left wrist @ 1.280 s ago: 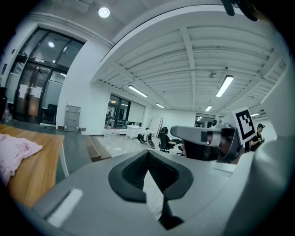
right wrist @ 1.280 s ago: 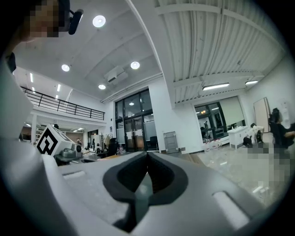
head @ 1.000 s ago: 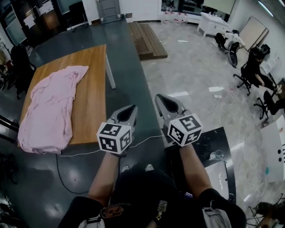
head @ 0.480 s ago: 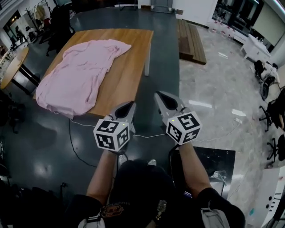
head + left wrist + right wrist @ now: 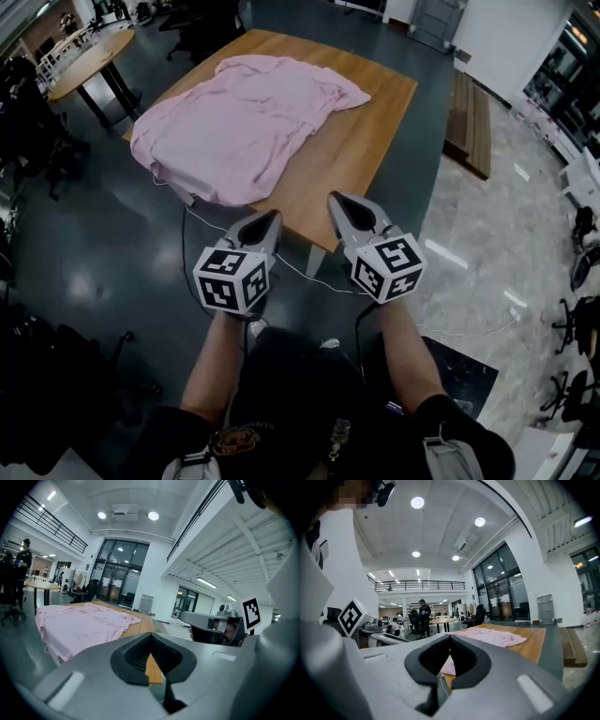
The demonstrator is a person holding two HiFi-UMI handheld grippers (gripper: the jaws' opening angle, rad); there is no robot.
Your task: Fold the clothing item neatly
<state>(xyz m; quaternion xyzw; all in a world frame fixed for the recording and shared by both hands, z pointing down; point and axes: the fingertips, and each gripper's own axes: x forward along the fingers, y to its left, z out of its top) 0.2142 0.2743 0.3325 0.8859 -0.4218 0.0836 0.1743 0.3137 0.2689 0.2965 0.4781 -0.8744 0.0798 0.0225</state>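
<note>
The left claw (image 5: 270,219) and right claw (image 5: 339,201), both shut and empty, have swung toward the bench (image 5: 366,159). The shirt (image 5: 248,127) lies on it, long axis near-left to far-right. Only the gripper views show a person (image 5: 423,617) beyond.

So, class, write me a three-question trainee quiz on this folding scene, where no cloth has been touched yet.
1. True or false: the left gripper holds the garment.
2. The jaws of the left gripper and the right gripper are: A) wide open; B) shut and empty; C) shut on cloth.
3. Fill in: the garment lies spread out on a ___ table.

Key: 1 false; 2 B; 3 wooden.
</note>
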